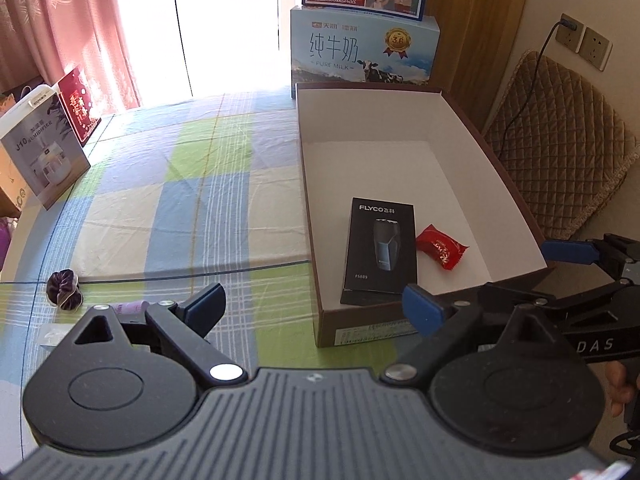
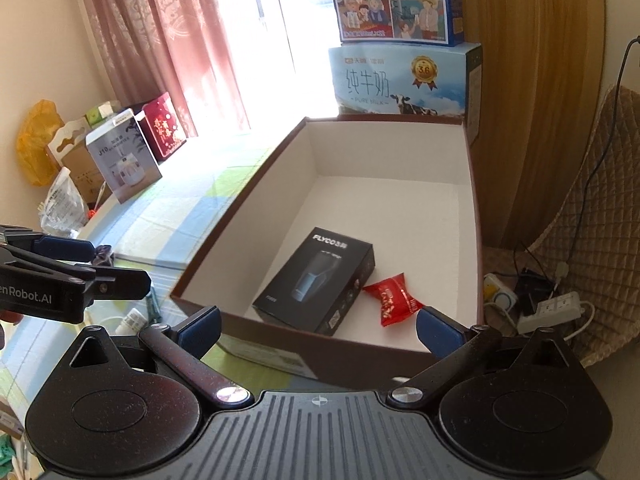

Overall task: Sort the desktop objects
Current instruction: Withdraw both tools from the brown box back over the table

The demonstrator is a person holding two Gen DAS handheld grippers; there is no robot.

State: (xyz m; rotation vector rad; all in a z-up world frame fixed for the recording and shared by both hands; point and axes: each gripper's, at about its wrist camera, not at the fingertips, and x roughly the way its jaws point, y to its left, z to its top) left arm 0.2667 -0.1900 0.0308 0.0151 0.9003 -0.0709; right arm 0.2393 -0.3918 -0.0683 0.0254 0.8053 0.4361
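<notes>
Left gripper [image 1: 314, 310] jaws wide open, empty, above tabletop [image 1: 180, 208] at near left corner of open box [image 1: 472, 120]; right gripper [image 2: 318, 326] jaws wide open, empty, over box near edge. Inside box: FLYCO shaver box [image 1: 382, 246], red candy [image 1: 442, 249] just right. Purple scrunchie [image 1: 64, 286] on tabletop, near left

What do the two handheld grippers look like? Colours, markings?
Both match: left gripper and right gripper have black linkage arms with silver pivot pins, blue rubber pads on the fingers, round black side housings and a ribbed grey-black body. White lettering runs along each side. No sleeve or cable on them is visible.
</notes>
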